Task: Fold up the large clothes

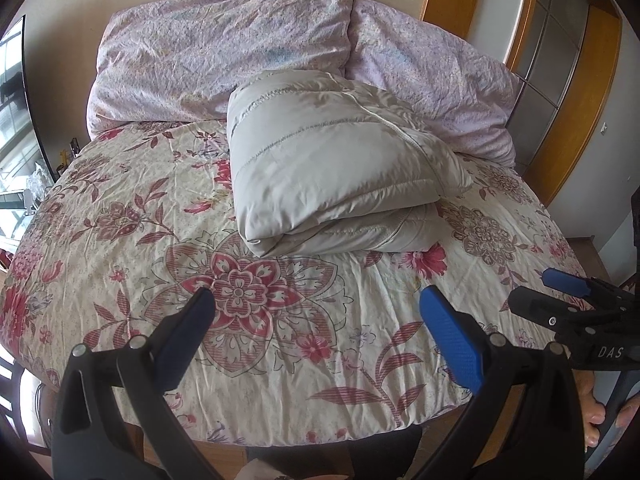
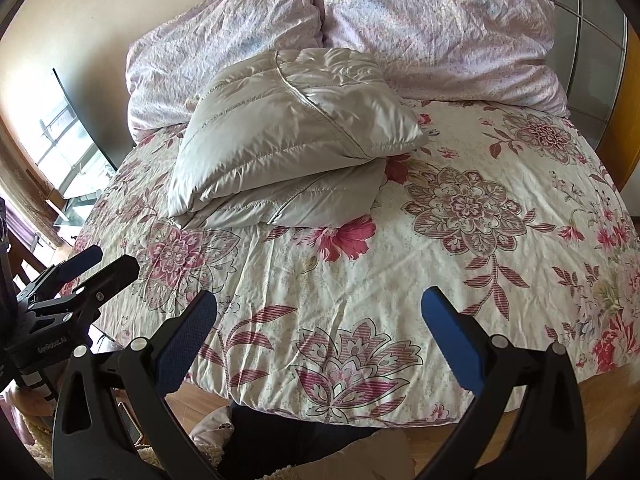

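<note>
A beige quilted down jacket (image 1: 328, 168) lies folded into a thick bundle on the floral bed cover (image 1: 200, 280), toward the far half of the bed. In the right wrist view the same jacket (image 2: 288, 144) shows two stacked layers, the top one skewed. My left gripper (image 1: 318, 300) hangs open above the near part of the bed, well short of the jacket, with nothing between its fingers. My right gripper (image 2: 320, 300) is also open and empty, held over the near edge. Each gripper shows in the other's view: the right gripper (image 1: 576, 292) and the left gripper (image 2: 92, 268).
Two lilac pillows (image 1: 224, 40) (image 1: 432, 80) lean at the head of the bed behind the jacket. A wooden-framed wardrobe (image 1: 560, 40) stands on the right, a window (image 2: 64, 140) on the left. The bed's wooden edge (image 2: 600, 400) and floor lie below me.
</note>
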### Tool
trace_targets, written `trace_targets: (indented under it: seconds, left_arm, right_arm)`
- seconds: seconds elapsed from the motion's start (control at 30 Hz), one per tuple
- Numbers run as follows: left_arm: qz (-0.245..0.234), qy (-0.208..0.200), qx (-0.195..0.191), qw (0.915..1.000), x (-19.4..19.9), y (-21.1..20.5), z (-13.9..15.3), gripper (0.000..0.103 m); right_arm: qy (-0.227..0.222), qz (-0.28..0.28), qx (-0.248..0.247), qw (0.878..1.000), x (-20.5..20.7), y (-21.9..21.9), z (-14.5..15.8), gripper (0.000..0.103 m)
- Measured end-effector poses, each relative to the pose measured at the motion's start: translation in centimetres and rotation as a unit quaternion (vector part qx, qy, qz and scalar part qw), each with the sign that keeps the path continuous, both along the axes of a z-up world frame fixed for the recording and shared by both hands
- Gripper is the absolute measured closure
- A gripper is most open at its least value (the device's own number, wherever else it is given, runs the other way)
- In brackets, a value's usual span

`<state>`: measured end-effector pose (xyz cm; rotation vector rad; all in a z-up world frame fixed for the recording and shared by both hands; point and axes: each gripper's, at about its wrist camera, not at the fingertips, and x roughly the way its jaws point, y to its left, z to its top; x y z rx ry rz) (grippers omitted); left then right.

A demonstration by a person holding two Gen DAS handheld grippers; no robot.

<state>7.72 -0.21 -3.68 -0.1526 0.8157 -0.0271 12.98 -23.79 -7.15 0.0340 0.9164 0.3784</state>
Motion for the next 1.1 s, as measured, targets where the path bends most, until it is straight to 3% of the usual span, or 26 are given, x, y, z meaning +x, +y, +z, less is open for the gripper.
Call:
trace_targets:
  seconds: [1.1]
  left_arm:
    - [0.001,0.007,-0.003,1.0000,0.13,0.19,-0.35,0.002]
  right_arm:
    - [0.003,0.004,0.002,1.000,0.13,0.41,-0.34,0.001]
